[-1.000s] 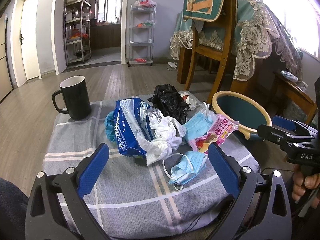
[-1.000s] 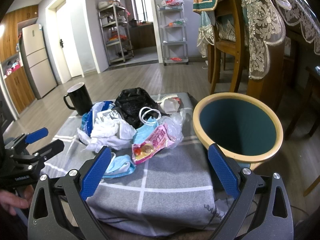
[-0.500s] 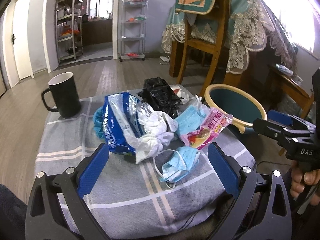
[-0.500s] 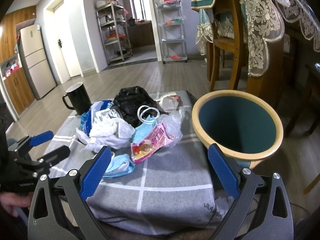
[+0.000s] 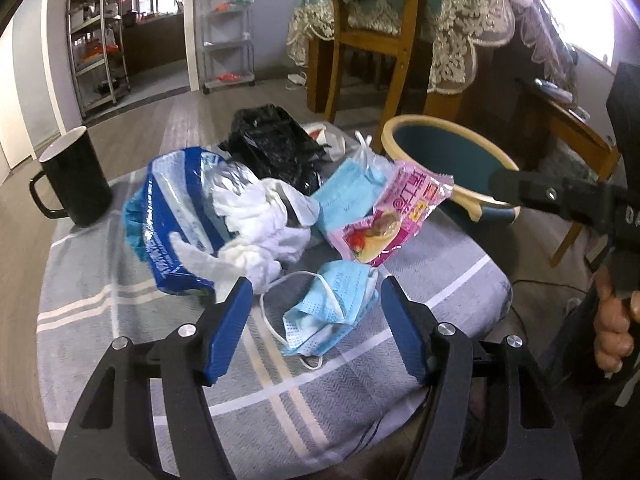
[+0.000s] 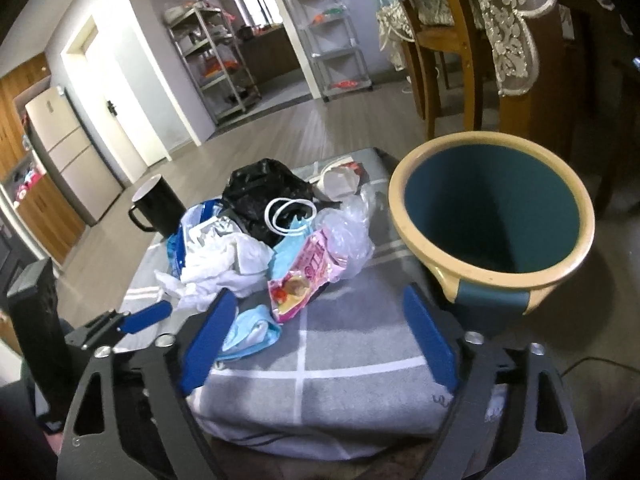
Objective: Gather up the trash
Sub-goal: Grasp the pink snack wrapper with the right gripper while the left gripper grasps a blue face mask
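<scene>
A heap of trash lies on a grey checked cloth (image 5: 120,320): a crumpled blue face mask (image 5: 328,312), a pink snack wrapper (image 5: 392,216), white tissue (image 5: 264,224), a blue plastic pack (image 5: 168,216) and a black bag (image 5: 276,144). My left gripper (image 5: 316,324) is open, its jaws on either side of the blue mask (image 6: 252,332). My right gripper (image 6: 320,340) is open and empty above the cloth, beside the teal bin (image 6: 492,216). The bin (image 5: 448,160) stands to the right of the heap.
A black mug (image 5: 76,176) stands at the cloth's far left. A wooden chair (image 5: 372,40) and a table with a lace cloth (image 5: 480,32) stand behind the bin. Metal shelves (image 6: 332,36) are at the far wall.
My left gripper has moved forward and down to the blue mask and its jaws have narrowed around it. My right gripper has tilted and moved closer to the bin.
</scene>
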The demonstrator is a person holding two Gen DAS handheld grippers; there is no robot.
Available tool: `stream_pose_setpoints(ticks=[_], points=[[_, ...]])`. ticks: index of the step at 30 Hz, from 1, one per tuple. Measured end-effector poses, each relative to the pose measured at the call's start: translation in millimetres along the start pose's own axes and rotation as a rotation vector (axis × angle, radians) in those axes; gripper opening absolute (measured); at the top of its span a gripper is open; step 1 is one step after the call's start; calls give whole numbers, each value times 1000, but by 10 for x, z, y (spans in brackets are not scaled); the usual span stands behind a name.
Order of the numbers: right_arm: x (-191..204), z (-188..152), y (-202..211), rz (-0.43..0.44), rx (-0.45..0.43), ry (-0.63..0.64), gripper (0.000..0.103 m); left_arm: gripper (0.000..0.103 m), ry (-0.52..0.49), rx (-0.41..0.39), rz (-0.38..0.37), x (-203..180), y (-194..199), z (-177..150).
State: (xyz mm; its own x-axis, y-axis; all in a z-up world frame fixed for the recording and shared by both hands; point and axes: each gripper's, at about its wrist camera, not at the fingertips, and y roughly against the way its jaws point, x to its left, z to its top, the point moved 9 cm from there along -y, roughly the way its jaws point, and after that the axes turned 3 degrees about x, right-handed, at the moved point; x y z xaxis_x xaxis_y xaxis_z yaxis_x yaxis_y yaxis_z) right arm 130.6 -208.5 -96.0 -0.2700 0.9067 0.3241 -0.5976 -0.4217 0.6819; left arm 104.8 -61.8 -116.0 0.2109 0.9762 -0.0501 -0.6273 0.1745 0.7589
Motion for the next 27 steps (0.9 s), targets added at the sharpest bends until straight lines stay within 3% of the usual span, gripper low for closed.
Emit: stream_pose_setpoints(ticks=[2, 15, 18, 23, 27], points=[[-15, 29, -61, 1, 12, -2, 72, 66, -8, 13, -2, -15, -62, -18], [-73, 173, -412, 10, 35, -7, 57, 58, -110, 124, 43, -73, -510, -169], [-90, 160, -500, 16, 53, -6, 48, 50, -121, 151, 40, -74, -577, -214], [-63, 123, -558, 60, 70, -8, 11, 28, -120, 169, 3, -100, -563, -248], [0, 114, -519, 97, 65, -6, 7, 16, -115, 166, -23, -135, -507, -252]])
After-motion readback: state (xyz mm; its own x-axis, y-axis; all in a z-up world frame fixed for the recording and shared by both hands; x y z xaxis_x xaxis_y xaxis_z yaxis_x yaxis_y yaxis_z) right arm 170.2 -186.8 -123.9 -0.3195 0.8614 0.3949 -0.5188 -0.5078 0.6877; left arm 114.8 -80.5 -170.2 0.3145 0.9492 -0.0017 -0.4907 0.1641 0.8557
